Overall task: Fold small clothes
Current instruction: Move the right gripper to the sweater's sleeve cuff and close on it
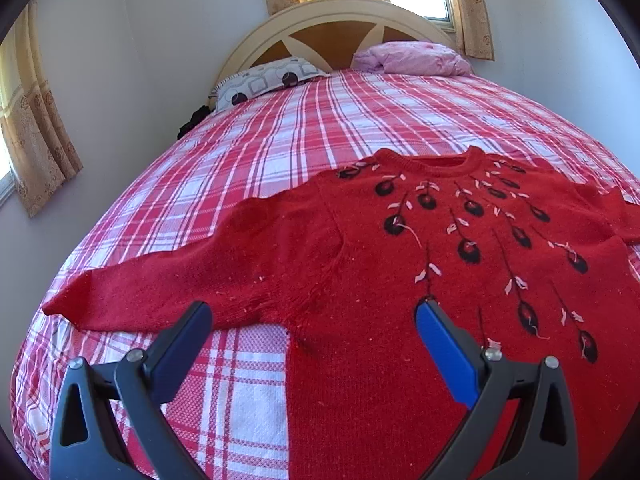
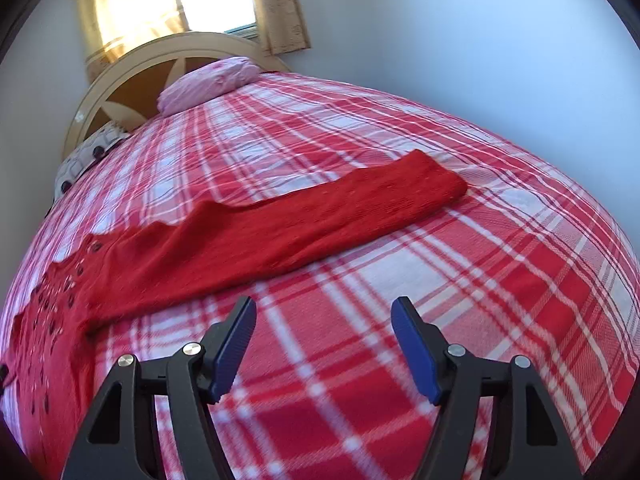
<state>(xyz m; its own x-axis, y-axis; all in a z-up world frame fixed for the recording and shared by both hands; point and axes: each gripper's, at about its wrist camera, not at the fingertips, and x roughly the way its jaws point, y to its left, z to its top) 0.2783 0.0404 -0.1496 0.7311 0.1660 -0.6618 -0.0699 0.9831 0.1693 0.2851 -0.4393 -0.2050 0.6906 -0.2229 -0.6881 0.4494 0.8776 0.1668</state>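
The sweater (image 1: 400,260) lies flat on the bed (image 1: 280,120), sleeves spread. Both the left gripper (image 1: 314,316) and right gripper (image 2: 324,312) are open, empty. Pinch each sleeve near its cuff before folding inward.

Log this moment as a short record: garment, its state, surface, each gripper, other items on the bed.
garment: red sweater with black and white flower pattern
state: spread flat, front up, both sleeves out, unfolded
surface: red and white plaid bedspread
left gripper: open, empty, over the sweater's side near the armpit
right gripper: open, empty, over bare bedspread below the sleeve
other items: patterned pillow, pink pillow by the headboard
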